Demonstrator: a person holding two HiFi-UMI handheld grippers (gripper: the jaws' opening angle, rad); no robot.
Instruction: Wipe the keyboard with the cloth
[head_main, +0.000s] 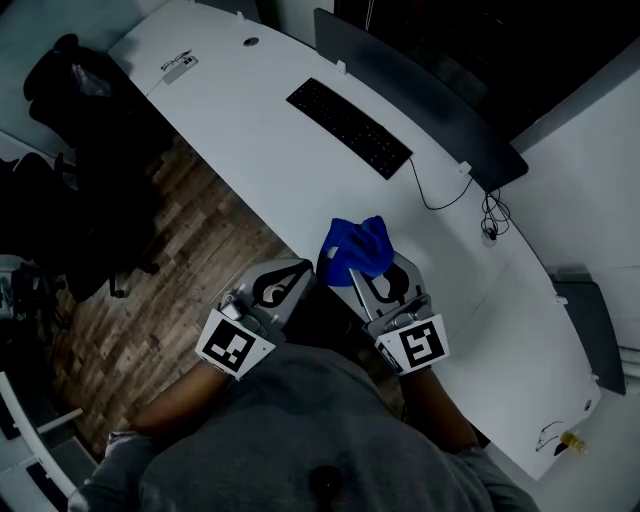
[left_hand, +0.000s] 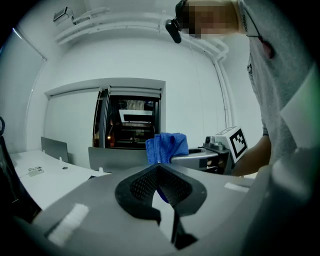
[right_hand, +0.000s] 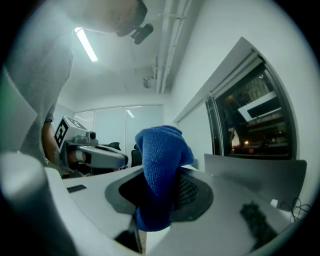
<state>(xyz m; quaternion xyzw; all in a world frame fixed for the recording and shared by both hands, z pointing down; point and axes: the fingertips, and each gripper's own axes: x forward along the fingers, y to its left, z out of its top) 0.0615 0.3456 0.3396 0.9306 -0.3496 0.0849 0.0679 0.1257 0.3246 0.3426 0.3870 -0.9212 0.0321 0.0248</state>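
Only the head view takes in the long white desk (head_main: 300, 170), the black office chair (head_main: 90, 140) on the wood floor (head_main: 190, 220) at its left, and the one black keyboard (head_main: 350, 127), which lies well apart from both tongs. Two grippers sit side by side at the desk's near edge. The left gripper (head_main: 293, 272), seen in its own view, has its jaws brought together on nothing. The right gripper (head_main: 388, 280) is clamped on the single blue cloth (head_main: 355, 248). Its own view shows the cloth bunched between the jaws and bulging above them.
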